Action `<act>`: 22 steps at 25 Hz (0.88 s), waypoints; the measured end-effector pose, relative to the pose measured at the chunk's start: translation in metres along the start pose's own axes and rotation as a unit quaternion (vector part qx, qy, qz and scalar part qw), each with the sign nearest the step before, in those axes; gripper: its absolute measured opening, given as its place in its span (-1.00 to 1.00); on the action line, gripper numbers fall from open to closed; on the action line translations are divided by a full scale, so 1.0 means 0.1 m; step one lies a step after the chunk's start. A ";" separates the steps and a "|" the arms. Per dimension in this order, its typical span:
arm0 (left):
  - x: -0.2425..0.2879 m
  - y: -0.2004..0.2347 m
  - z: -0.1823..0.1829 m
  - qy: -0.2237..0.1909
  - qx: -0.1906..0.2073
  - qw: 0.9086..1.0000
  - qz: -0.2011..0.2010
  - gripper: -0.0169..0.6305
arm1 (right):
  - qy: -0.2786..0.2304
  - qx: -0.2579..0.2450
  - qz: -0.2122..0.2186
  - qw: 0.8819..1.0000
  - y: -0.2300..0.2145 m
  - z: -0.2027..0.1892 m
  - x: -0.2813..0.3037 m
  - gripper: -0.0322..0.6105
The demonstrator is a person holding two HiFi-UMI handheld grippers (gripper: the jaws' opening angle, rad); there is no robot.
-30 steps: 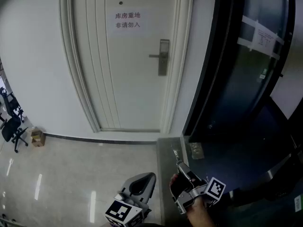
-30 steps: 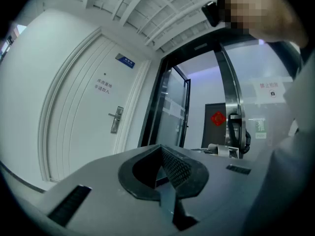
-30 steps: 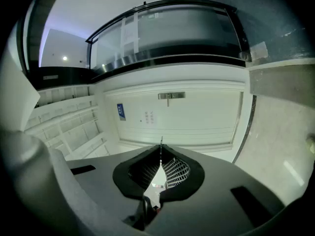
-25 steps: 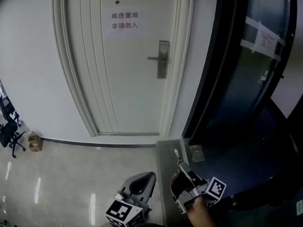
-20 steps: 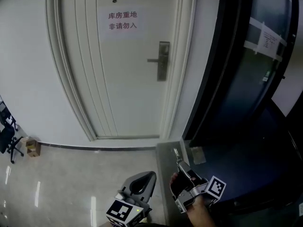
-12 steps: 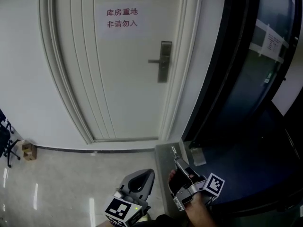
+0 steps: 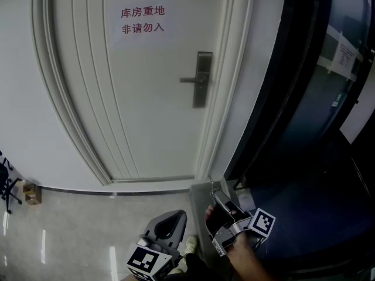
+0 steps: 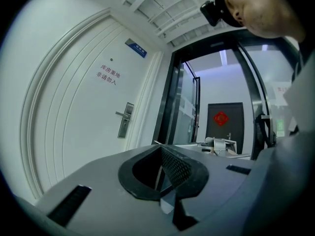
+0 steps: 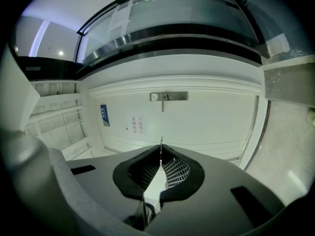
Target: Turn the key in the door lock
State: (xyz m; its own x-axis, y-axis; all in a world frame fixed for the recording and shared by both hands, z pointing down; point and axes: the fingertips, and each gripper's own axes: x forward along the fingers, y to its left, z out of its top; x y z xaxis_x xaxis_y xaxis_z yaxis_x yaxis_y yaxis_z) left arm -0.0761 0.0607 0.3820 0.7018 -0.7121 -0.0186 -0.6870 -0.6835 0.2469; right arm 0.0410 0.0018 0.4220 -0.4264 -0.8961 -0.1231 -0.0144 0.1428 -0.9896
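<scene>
The white panelled door (image 7: 152, 110) looms larger in the head view than a second ago. The person is closing in, and the paper notice (image 7: 142, 20) has slid toward the top left. The right gripper (image 7: 213, 195) rides low, jaws pinched together on a thin silver metal key (image 9: 160, 143) whose blade pokes out past the tips, aimed roughly at the door. The left gripper (image 7: 177, 220) hangs beside it, jaws closed on nothing. The tall brushed-steel lock plate with its lever handle (image 7: 202, 81) sits at the door's right edge, well apart from the key. So the tally: key in hand, approach under way — reaching the lock, inserting the key and the turn itself are all left. Where on that plate the key goes is too small to pick out from here.
</scene>
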 end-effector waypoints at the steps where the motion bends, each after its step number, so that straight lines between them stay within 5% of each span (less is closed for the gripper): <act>1: 0.10 0.06 0.02 0.001 0.000 1.000 0.002 -0.94 | 0.002 0.001 0.000 1.000 -0.01 0.08 0.11 -0.84; 16: 1.84 0.78 0.38 -0.001 0.004 0.999 0.042 -0.94 | 0.046 -0.007 0.007 0.999 -0.08 1.44 1.68 -0.84; 22: 2.25 0.96 0.41 0.006 0.014 0.999 0.050 -0.94 | 0.017 0.000 0.008 1.000 -0.18 1.87 2.25 -0.84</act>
State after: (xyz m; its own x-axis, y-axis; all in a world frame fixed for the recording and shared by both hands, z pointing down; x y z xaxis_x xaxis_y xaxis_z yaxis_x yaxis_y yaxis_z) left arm 0.0082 -0.1715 0.3620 0.6310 -0.7756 0.0160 -0.7590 -0.6129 0.2197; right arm 0.1148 -0.2812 0.3983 -0.4573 -0.8789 -0.1361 -0.0068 0.1564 -0.9877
